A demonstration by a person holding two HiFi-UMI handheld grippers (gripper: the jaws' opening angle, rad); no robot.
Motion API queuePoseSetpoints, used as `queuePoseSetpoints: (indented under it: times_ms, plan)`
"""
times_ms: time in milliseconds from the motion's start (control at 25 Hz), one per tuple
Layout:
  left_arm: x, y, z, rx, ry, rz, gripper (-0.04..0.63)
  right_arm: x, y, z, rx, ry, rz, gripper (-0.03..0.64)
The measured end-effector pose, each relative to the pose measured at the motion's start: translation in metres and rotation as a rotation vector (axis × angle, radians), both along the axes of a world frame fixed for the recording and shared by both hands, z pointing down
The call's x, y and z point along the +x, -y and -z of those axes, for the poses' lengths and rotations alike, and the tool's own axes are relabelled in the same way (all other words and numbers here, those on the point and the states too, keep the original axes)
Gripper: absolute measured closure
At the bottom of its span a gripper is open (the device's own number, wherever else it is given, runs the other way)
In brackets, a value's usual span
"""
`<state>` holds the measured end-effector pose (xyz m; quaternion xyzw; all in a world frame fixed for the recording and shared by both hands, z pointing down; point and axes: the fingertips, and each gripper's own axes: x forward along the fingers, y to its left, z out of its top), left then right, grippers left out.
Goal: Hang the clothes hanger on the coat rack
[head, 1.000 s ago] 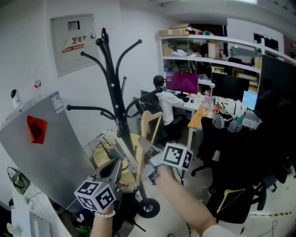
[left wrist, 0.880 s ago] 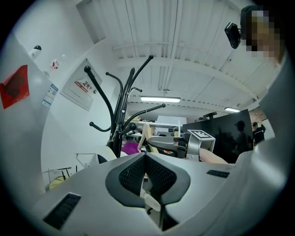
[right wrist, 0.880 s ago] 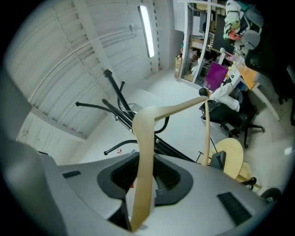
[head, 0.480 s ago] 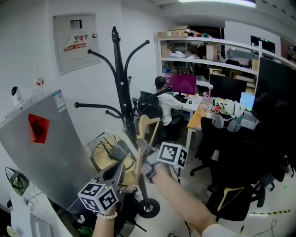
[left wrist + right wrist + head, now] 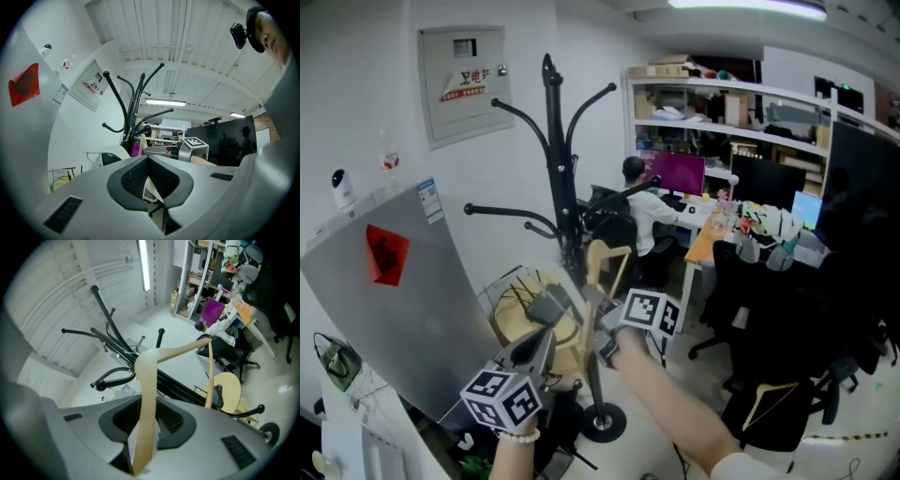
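The black coat rack (image 5: 555, 169) stands by the white wall, its curved arms spreading above and its round base (image 5: 602, 422) on the floor. A pale wooden clothes hanger (image 5: 598, 267) is held upright just right of the pole. My right gripper (image 5: 592, 305) is shut on one of its arms; in the right gripper view the hanger (image 5: 149, 380) runs up between the jaws (image 5: 145, 413) toward the rack (image 5: 105, 310). My left gripper (image 5: 551, 309) sits lower left, shut with nothing in it (image 5: 147, 161); the rack (image 5: 136, 101) rises ahead of it.
A leaning grey panel (image 5: 384, 300) with a red sticker fills the left. A round wooden stool (image 5: 530, 319) stands behind the rack base. A person (image 5: 642, 202) sits at a desk beyond. Black office chairs (image 5: 769, 309) crowd the right, shelves (image 5: 722, 103) above.
Both grippers and the hanger have drawn closer to the rack's pole and sunk slightly. The right gripper's hold on the hanger is unchanged.
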<state>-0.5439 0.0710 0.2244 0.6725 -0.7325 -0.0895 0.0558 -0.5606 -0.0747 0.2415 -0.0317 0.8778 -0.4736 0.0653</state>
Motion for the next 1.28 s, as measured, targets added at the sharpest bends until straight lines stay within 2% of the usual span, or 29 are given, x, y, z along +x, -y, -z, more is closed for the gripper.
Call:
queuePoseSetpoints:
  times_ms: [600,1280]
  plan:
    - [-0.002,-0.004,-0.004,-0.012,-0.002,0.019,0.601,-0.015,0.001,-0.031,0.005,-0.070,0.022,0.499]
    - [0.009,-0.004,-0.007,0.001,-0.016,-0.009,0.601,-0.018,0.000,-0.039,0.131,-0.178,0.047,0.482]
